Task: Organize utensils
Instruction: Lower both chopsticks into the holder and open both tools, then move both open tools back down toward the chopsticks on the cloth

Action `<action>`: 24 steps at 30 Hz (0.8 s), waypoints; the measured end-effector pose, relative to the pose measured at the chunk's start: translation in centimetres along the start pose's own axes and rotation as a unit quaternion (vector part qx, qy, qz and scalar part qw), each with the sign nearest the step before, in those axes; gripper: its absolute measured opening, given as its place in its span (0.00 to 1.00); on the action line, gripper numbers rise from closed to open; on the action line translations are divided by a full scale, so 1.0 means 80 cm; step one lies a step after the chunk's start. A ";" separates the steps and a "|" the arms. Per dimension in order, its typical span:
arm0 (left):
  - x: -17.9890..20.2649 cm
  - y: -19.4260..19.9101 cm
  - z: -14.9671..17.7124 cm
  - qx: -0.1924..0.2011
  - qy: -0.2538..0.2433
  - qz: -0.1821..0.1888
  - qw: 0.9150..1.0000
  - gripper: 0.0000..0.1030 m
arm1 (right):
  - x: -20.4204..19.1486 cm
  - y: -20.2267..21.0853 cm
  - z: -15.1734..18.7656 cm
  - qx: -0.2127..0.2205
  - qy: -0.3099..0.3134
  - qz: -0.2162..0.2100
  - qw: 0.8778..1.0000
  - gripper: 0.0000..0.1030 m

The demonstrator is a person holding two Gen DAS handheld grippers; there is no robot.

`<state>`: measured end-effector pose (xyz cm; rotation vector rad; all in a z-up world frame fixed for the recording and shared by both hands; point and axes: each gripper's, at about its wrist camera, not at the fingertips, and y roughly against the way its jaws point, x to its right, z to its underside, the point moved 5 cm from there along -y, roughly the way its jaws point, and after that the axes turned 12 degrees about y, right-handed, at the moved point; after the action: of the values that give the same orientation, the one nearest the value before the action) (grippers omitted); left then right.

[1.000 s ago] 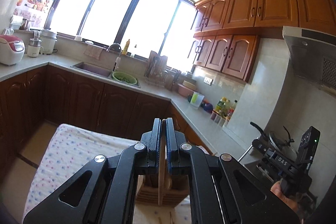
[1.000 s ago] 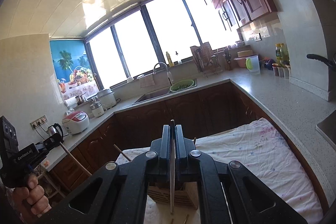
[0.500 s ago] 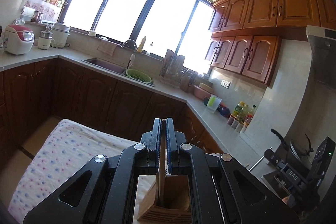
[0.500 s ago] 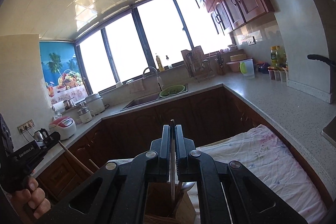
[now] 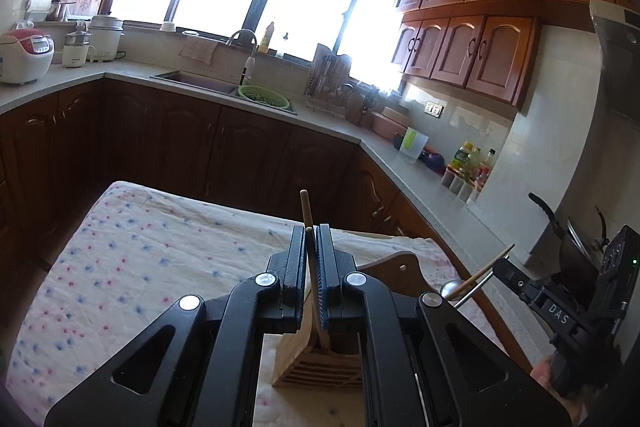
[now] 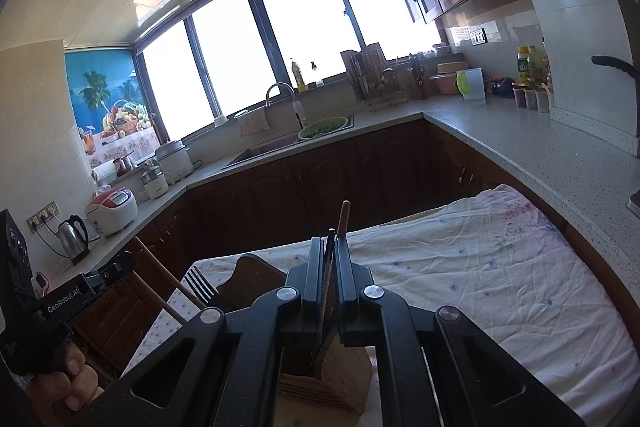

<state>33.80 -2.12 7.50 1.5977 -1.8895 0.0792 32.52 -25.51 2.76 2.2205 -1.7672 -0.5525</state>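
Observation:
A wooden utensil holder (image 5: 320, 363) stands on the cloth-covered table (image 5: 160, 259), right under both grippers; it also shows in the right wrist view (image 6: 340, 375). My left gripper (image 5: 310, 239) is shut on a thin wooden stick (image 5: 316, 307) whose lower end reaches into the holder. A second wooden stick (image 5: 306, 207) rises just behind it. My right gripper (image 6: 330, 247) is shut on a dark thin utensil handle (image 6: 329, 267) over the holder. A fork (image 6: 200, 285) and a wooden stick (image 6: 168, 275) stick up at the left.
A wooden board (image 5: 400, 269) stands behind the holder. Dark lower cabinets (image 5: 180, 147) and a grey counter (image 6: 540, 155) with sink (image 5: 192, 79), rice cooker (image 5: 24, 55), kettle (image 6: 74, 237), bottles and jars ring the table. A pan (image 5: 576, 247) sits at the right.
Both grippers have tilted down and lowered toward the holder, bringing the table and holder more into view. The left stick's end has gone into the holder. Both stay shut.

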 end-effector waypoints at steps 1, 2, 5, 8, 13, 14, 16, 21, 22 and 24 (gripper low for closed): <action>0.000 0.000 0.000 -0.001 0.001 0.001 1.000 0.04 | 0.002 0.000 -0.001 -0.002 -0.003 0.000 1.000 0.04; -0.001 -0.001 -0.002 -0.003 0.002 0.002 1.000 0.04 | 0.003 0.000 -0.001 -0.003 -0.005 -0.001 1.000 0.04; 0.001 -0.003 -0.003 -0.004 0.000 0.000 1.000 0.04 | 0.003 -0.001 -0.002 -0.005 -0.003 -0.001 1.000 0.05; 0.001 -0.003 -0.004 -0.008 -0.001 -0.002 1.000 0.04 | 0.005 -0.002 -0.002 -0.007 -0.007 0.001 1.000 0.05; -0.001 0.003 -0.008 -0.018 0.005 0.002 1.000 0.28 | 0.008 0.003 -0.004 -0.004 -0.016 -0.001 1.000 0.15; -0.002 0.009 -0.010 -0.013 0.010 0.001 1.000 0.46 | 0.007 0.007 -0.005 0.000 -0.016 -0.001 1.000 0.24; -0.006 0.022 -0.013 0.000 0.023 0.007 1.000 0.59 | 0.007 0.020 -0.009 0.014 -0.020 -0.006 1.000 0.44; -0.015 0.053 -0.009 -0.002 0.030 -0.005 1.000 0.85 | 0.008 0.059 -0.020 0.050 -0.030 -0.016 0.998 0.83; -0.018 0.059 -0.006 -0.005 0.029 -0.005 1.000 0.85 | 0.007 0.068 -0.021 0.055 -0.032 -0.020 0.998 0.89; -0.024 0.075 0.000 -0.006 0.029 -0.009 1.000 0.86 | 0.003 0.087 -0.021 0.068 -0.027 -0.026 0.997 0.97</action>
<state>28.49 1.04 8.66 1.5869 -1.8270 0.1053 27.22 -27.43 7.19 2.3699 -1.8290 -0.5226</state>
